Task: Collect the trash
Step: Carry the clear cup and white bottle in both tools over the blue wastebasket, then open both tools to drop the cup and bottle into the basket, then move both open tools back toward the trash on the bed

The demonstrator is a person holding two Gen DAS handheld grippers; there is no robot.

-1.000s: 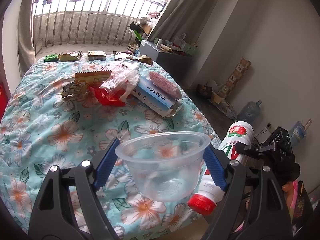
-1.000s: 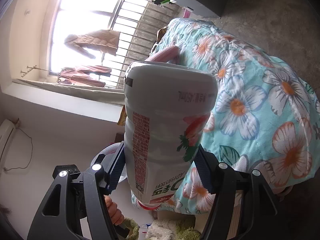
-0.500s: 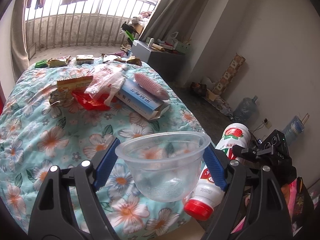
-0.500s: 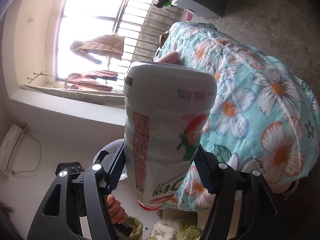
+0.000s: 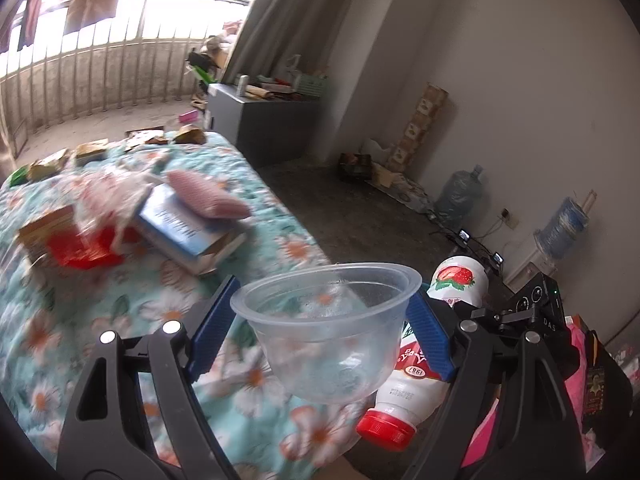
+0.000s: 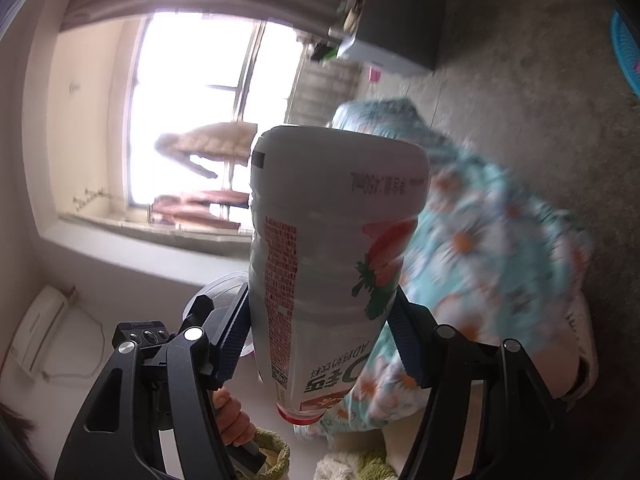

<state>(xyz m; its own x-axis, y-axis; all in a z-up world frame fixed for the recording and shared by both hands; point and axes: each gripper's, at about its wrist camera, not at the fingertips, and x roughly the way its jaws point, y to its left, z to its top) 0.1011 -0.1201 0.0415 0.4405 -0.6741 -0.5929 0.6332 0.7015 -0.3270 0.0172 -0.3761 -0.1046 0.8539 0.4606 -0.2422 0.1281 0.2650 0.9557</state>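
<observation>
Where bed (image 5: 120,312) ends, bare floor (image 5: 360,216) beyond.

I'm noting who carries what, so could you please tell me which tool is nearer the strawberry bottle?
Right. The right tool is clamped on the bottle; the left tool holds a clear bowl just beside it.
</observation>
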